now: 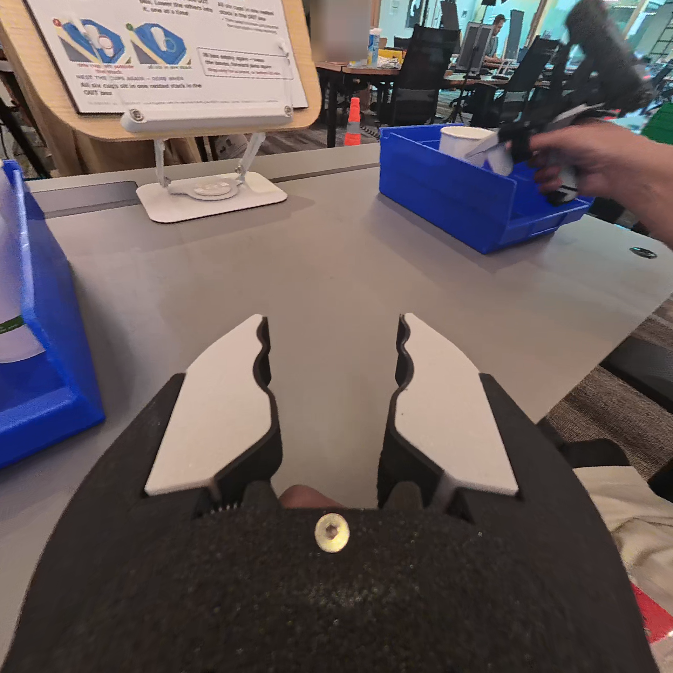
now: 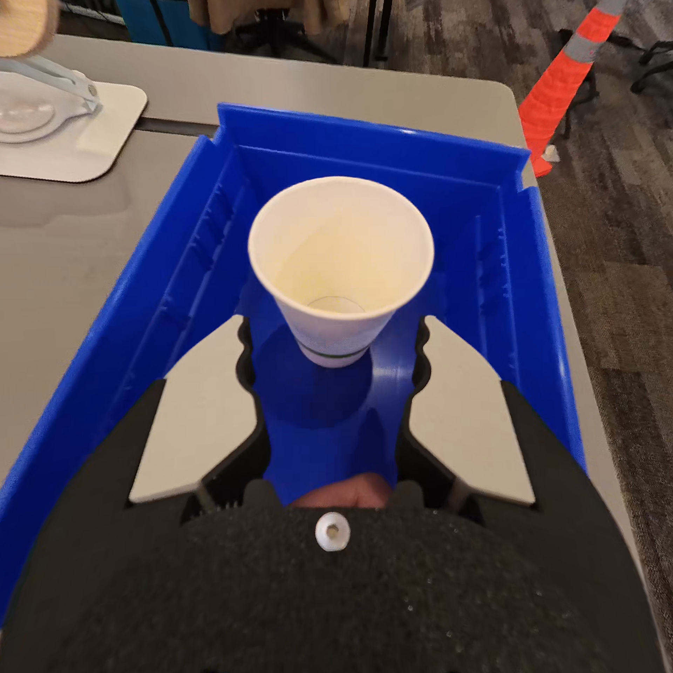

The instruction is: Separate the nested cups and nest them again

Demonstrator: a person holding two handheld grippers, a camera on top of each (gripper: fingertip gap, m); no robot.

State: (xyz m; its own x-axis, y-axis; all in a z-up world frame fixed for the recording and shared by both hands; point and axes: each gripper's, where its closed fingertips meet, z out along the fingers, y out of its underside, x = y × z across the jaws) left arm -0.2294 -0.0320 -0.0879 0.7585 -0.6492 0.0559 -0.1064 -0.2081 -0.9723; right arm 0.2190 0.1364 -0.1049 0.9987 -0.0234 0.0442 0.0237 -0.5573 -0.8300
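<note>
- Left wrist view: the left gripper (image 1: 333,358) hangs level over the bare grey surface (image 1: 327,262), its jaws spread with nothing between them, pointing toward a white stand (image 1: 211,196) that carries an instruction board (image 1: 174,54).
- In the same view a blue bin (image 1: 469,196) sits at the far right of the surface, well apart from the left gripper. A hand (image 1: 601,171) reaches in from the right, holding the right gripper (image 1: 499,153) tilted down over this bin; it is blurred, and its jaws cannot be judged from here.
- A white cup (image 1: 459,140) stands upright in the bin, just beside the right gripper's tips.
- Only this view shows a second bin (image 1: 51,364) at the left edge, with something white (image 1: 11,291) inside that is cut off by the frame.
- Right wrist view: the right gripper (image 2: 333,349) looks steeply down into the bin (image 2: 174,291), its jaws spread and holding nothing.
- The cup (image 2: 338,262) stands upright and empty on the bin floor, its base just ahead of the fingertips (image 2: 242,327), its wide rim farther forward. Whether the tips touch it is unclear.
- Only this view shows the cup's inside, a round recess (image 2: 313,393) in the bin floor between the jaws, and an orange cone (image 2: 561,83) on the carpet beyond the surface's corner.
</note>
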